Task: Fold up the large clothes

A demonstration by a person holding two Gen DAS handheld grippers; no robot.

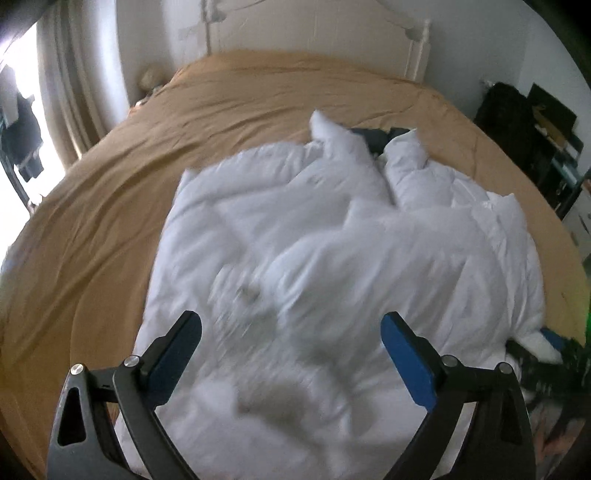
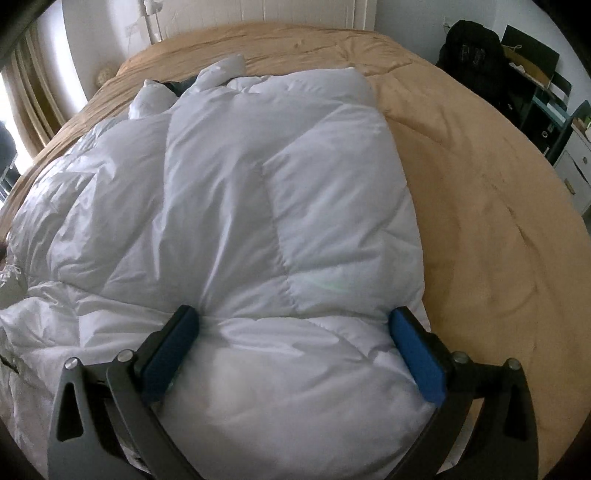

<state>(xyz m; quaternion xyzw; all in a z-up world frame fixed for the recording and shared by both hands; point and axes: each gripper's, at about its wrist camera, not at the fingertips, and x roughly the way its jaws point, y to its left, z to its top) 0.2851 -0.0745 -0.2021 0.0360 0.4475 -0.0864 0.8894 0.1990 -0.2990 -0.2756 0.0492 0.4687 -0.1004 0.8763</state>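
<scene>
A big white quilted puffer garment (image 1: pixel 332 240) lies crumpled on a tan bed cover (image 1: pixel 110 184). Its two sleeve-like ends (image 1: pixel 406 162) point toward the headboard, with a dark lining (image 1: pixel 373 138) showing between them. My left gripper (image 1: pixel 291 332) hovers open over the near part of the garment, which is blurred by motion. In the right wrist view, the garment (image 2: pixel 240 184) fills the left and middle, its right edge lying on the tan cover (image 2: pixel 480 221). My right gripper (image 2: pixel 295 328) is open, and a puffy fold of the garment bulges between its spread fingers.
A white headboard (image 1: pixel 314 26) and wall stand behind the bed. To the right of the bed are a black bag (image 2: pixel 469 48), a dark shelf unit (image 2: pixel 546 99) and a white drawer unit (image 2: pixel 576 166). A curtain and bright window (image 1: pixel 74 92) are on the left.
</scene>
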